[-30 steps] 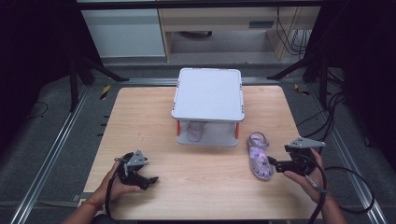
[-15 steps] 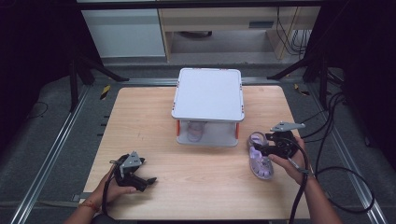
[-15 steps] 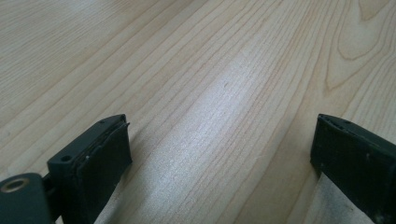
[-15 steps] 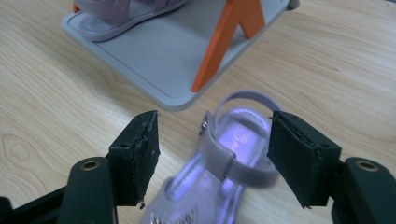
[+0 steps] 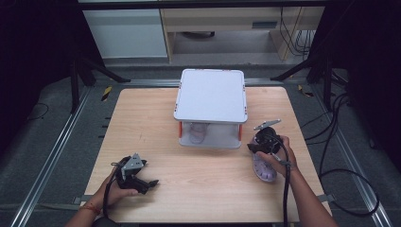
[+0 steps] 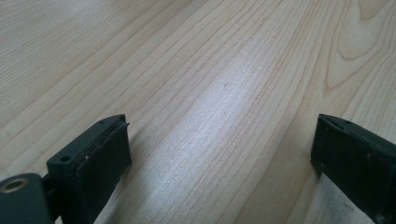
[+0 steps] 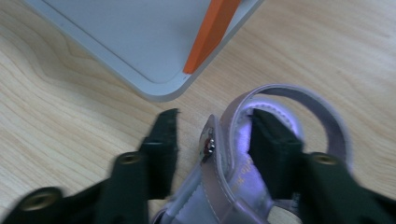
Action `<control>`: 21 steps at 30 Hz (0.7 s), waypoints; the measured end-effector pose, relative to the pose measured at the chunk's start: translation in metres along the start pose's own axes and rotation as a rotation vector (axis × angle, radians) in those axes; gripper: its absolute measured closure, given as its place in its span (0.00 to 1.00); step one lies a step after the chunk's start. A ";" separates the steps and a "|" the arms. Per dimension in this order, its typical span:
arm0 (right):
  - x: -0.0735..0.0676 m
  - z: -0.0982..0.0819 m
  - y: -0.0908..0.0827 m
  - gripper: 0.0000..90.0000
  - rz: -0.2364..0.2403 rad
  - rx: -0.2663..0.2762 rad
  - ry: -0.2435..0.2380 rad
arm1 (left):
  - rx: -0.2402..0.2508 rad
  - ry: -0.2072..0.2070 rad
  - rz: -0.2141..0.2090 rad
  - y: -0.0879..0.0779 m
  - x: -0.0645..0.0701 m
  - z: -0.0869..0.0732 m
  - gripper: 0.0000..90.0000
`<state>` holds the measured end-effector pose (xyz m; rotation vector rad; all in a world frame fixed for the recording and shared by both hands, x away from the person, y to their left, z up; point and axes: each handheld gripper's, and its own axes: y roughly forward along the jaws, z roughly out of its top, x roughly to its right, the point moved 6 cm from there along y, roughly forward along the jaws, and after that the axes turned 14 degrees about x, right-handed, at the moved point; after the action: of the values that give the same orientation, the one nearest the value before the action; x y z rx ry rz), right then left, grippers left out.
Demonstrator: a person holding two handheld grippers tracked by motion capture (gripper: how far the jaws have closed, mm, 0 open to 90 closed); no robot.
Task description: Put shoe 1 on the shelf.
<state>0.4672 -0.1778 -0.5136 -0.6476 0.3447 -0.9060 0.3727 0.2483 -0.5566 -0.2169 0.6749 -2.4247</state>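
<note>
A lilac sandal [image 5: 265, 169] lies on the wooden table [image 5: 151, 123] to the right of a white two-level rack [image 5: 211, 94]. My right gripper [image 5: 253, 147] is low over its heel end. In the right gripper view the right gripper [image 7: 215, 126] straddles the sandal's side strap [image 7: 223, 140]. One jaw is inside the sandal against the strap, and the other stands a little apart outside it. These jaws have just been closing. My left gripper [image 5: 150, 183] rests open near the front left, with bare wood between its jaws [image 6: 219, 135].
A second sandal [image 5: 198, 133] sits on the rack's lower level. The rack's corner [image 7: 163, 88] and an orange leg [image 7: 212, 32] are just ahead of the right jaws. Cables [image 5: 340, 156] trail off the table's right side.
The right gripper has moved left and forward from the table's right edge to the sandal's heel end, and its jaws have narrowed around the strap. The left gripper stayed put.
</note>
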 end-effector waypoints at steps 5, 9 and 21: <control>-0.017 0.003 -0.012 0.88 0.105 0.006 -0.071 | -0.001 0.001 -0.002 0.000 0.000 0.000 0.03; -0.038 0.007 -0.027 0.89 0.210 0.017 -0.138 | -0.001 0.001 -0.002 0.001 0.000 0.000 0.03; -0.117 -0.012 -0.041 0.85 0.463 -0.087 -0.440 | -0.002 0.000 0.000 0.001 0.000 0.000 0.03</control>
<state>0.3680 -0.1054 -0.4951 -0.7862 0.1272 -0.2942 0.3731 0.2476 -0.5568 -0.2175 0.6775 -2.4246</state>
